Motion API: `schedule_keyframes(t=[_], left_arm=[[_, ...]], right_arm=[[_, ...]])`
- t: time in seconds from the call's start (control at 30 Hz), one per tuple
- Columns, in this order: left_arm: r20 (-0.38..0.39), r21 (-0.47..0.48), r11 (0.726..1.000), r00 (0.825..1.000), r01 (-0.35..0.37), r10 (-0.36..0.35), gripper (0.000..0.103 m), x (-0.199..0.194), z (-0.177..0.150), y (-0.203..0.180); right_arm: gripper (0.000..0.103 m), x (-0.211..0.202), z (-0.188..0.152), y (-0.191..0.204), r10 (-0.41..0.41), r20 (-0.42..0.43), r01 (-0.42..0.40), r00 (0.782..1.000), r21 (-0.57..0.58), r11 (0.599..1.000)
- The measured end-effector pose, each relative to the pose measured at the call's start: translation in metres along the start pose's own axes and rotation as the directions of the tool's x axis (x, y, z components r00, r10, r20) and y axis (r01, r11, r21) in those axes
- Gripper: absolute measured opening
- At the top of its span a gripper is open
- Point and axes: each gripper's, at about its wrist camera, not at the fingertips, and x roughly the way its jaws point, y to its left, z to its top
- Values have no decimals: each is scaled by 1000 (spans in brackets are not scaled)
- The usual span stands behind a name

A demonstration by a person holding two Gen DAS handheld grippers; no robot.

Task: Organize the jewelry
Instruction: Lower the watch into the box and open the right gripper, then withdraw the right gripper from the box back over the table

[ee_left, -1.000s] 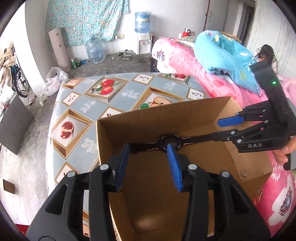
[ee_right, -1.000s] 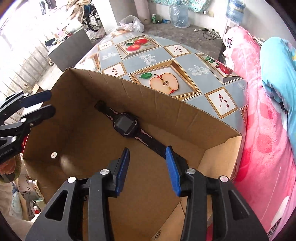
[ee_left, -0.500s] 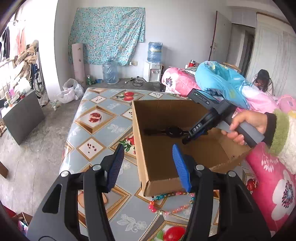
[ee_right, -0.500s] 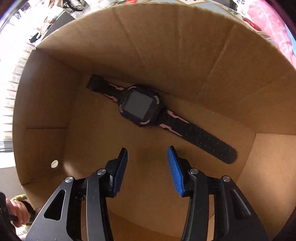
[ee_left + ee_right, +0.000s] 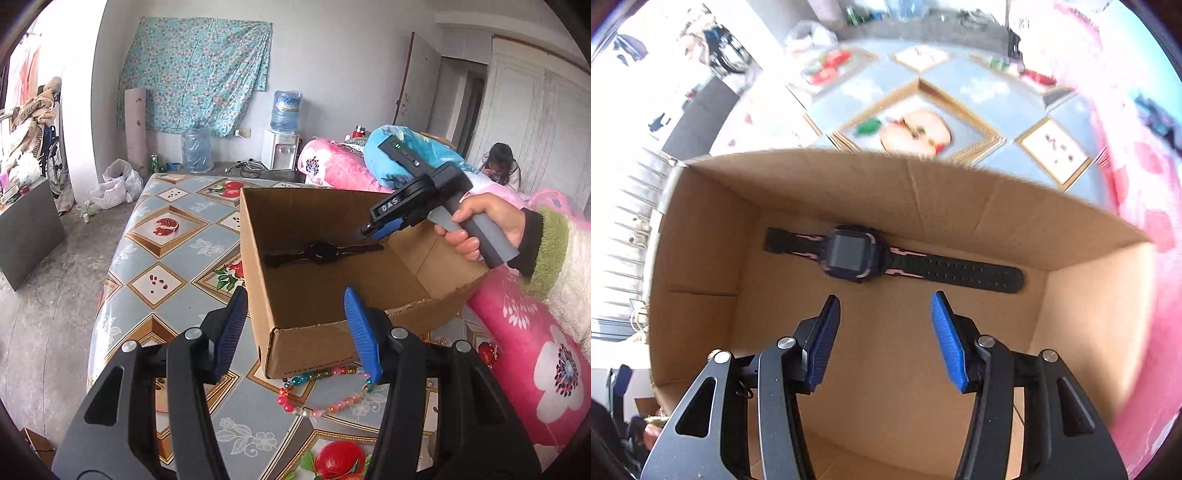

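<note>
A black watch with pink strap marks [image 5: 864, 258] lies flat on the floor of an open cardboard box [image 5: 923, 184], close to its far wall. Above the box floor my right gripper [image 5: 882, 317] points steeply down; its jaws are opening and nothing is between them. The left wrist view shows the same watch [image 5: 321, 253] inside the box [image 5: 306, 343], with the right gripper [image 5: 373, 230] over the box's right side. My left gripper [image 5: 295, 314] hangs open and empty in front of the box's near corner. A string of coloured beads [image 5: 317, 402] lies on the tablecloth against the box's near wall.
The fruit-patterned tablecloth [image 5: 162, 280] spreads to the left of the box. A pink flowered bed cover [image 5: 524, 354] lies along the right. A hand [image 5: 480, 229] in a green and white sleeve holds the right gripper. A person [image 5: 498, 170] sits at the far right.
My left gripper has pulled back out of the box to its near corner, and the beads have come into view. The right gripper let go of the watch strap, dipped in and lifted, jaws wider.
</note>
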Motion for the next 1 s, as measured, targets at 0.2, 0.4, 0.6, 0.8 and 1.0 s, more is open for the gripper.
schedule_keyframes(t=[0.2, 0.4, 0.6, 0.8, 1.0], left_arm=[[22, 7, 999, 998, 53, -53, 54, 0, -13, 6], [8, -60, 992, 994, 107, -107, 55, 0, -38, 15], [-36, -75, 992, 994, 102, -105, 57, -6, -68, 10], [-120, -54, 996, 990, 69, -75, 59, 7, -93, -8], [-177, 33, 999, 984, -21, 27, 59, 23, -109, -39]], right_arm=[[76, -109, -74, 27, 186, 259, -183, 948, -36, 982], [97, -170, -191, 73, 77, 555, 0, 828, -139, 990], [97, -128, -285, 82, -58, 693, 218, 719, -145, 965], [97, -35, -304, 55, -186, 524, 251, 831, -55, 966], [97, 4, -319, 31, -280, 504, 325, 817, -3, 946]])
